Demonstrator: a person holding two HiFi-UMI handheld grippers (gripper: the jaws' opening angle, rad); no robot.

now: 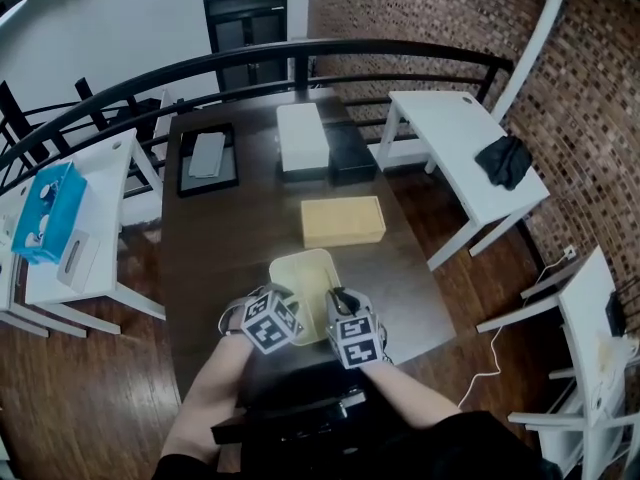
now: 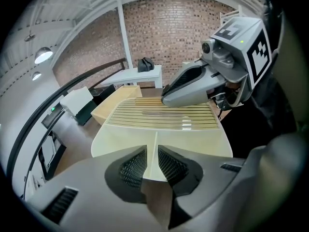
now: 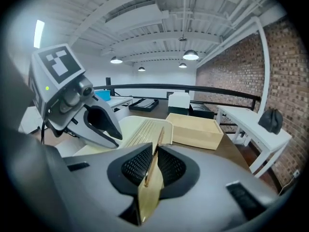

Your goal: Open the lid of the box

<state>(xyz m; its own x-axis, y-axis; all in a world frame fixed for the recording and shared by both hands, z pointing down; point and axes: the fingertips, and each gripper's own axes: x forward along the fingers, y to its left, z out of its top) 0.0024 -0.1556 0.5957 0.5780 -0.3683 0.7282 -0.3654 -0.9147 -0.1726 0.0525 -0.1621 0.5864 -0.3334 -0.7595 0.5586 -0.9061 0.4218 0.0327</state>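
- The pale cream plastic lid with a ribbed top (image 1: 305,280) is already off. It hangs over the near end of the dark brown table (image 1: 215,243), tilted, between both tools.
- The left tongs (image 2: 152,166) are pressed onto a thin rim of the lid. The right tongs (image 3: 153,167) pinch another thin edge, seen end-on.
- The lid looks light, stiff and smooth, so I judge it could slip or twist. The thin rims are the only purchase, and a hold on two sides suits it best.
- The open tan rectangular box (image 1: 343,221) sits mid-table, just beyond the lid and apart from it.
- Farther back, a flat white box (image 1: 302,138) and a black box (image 1: 351,154) lie side by side, with a black tray (image 1: 207,158) to their left.
- Nothing stands between the lid and the bare table beside the box.
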